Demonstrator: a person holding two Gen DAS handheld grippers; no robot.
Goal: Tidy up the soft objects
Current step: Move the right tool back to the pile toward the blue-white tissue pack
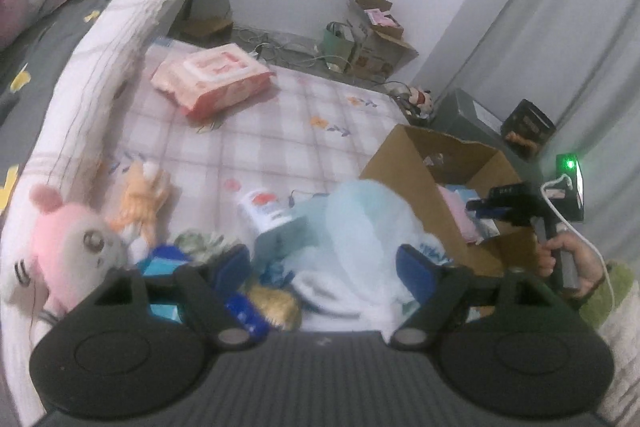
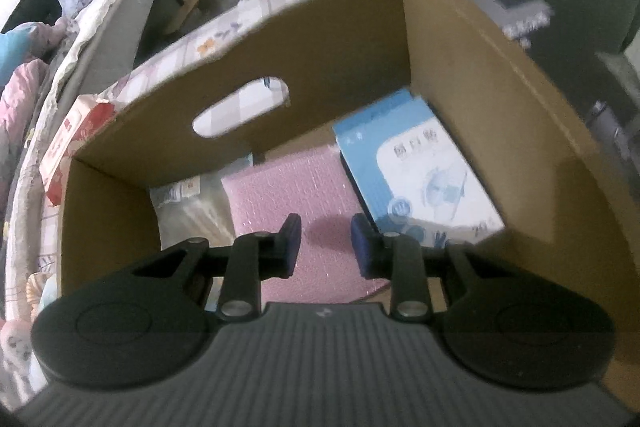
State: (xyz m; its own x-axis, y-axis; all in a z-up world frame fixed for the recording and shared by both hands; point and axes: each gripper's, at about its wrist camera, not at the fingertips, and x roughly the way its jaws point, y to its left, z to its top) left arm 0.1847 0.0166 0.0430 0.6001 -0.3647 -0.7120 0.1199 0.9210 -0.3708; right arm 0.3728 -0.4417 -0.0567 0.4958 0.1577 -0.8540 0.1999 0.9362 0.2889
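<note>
Two grippers split the work: the right gripper point(image 2: 326, 245), fingers narrowly parted and empty, hangs inside the cardboard box point(image 2: 480, 75), while the left gripper point(image 1: 324, 267), fingers spread, must next close on the pale blue mesh bundle point(image 1: 368, 223) heaped on the bed point(image 1: 256, 131).

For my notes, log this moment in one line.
left gripper: open over pile | right gripper: empty, narrow gap, inside cardboard box | pink pad in box

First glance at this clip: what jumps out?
The open cardboard box fills the right wrist view, with a pink foam sheet and a blue-and-white carton inside. In the left wrist view, a pink plush toy lies at the left of a heap of soft things on the checked bedding.
</note>
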